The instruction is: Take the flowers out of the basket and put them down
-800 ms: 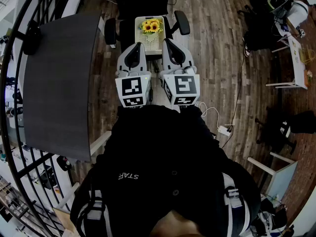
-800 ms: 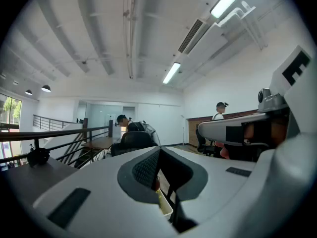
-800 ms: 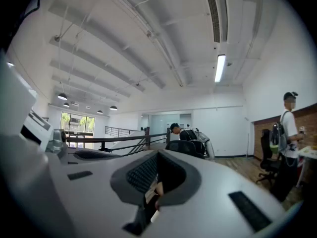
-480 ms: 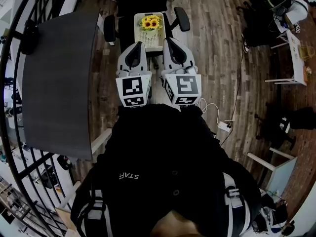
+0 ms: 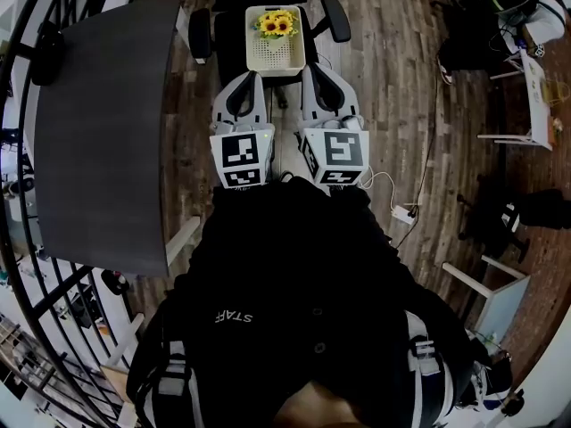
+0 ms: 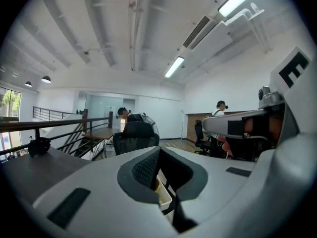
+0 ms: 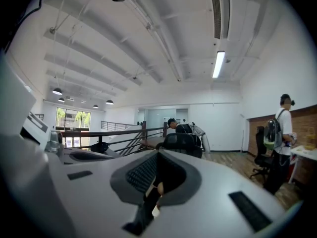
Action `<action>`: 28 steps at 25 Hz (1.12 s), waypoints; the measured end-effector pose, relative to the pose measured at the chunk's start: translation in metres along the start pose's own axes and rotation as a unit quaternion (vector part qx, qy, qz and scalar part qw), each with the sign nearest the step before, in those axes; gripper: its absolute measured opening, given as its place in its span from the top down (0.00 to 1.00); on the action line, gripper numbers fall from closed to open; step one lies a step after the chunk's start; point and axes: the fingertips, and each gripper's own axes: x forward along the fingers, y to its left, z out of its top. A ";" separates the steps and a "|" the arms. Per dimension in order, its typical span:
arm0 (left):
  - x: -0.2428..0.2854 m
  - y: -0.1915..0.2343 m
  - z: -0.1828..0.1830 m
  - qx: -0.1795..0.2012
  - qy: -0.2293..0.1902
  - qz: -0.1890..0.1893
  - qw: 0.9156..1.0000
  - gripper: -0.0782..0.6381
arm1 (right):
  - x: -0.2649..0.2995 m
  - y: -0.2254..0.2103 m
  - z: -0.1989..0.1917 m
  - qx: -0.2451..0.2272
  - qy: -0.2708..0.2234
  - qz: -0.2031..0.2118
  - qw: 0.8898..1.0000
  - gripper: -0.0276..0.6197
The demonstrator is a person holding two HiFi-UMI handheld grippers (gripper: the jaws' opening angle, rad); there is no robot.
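A white basket (image 5: pixel 276 56) stands on the seat of a black office chair (image 5: pixel 230 50). Yellow sunflowers (image 5: pixel 276 25) lie at its far end. In the head view my left gripper (image 5: pixel 251 78) and right gripper (image 5: pixel 311 71) are held side by side just short of the basket's near edge, tips pointing at it. Both are shut with nothing between the jaws. In the left gripper view the left gripper (image 6: pixel 159 155) shows closed jaws, and a strip of the basket's rim (image 6: pixel 165 196) shows through the slit below. The right gripper (image 7: pixel 157 158) looks the same in its own view.
A dark grey tabletop (image 5: pixel 103 132) and a black railing (image 5: pixel 27 194) fill the left side. The chair's armrests (image 5: pixel 336 18) flank the basket. A white cable and power strip (image 5: pixel 401 212) lie on the wooden floor at right. People and chairs are far off in the room.
The head view has shifted a little, so the basket and chair sit slightly higher in the frame. Both grippers stay side by side and shut.
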 end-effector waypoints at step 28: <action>0.097 0.052 -0.044 -0.029 0.044 0.037 0.998 0.90 | 0.104 -0.061 -0.057 0.028 0.042 -0.028 0.998 0.94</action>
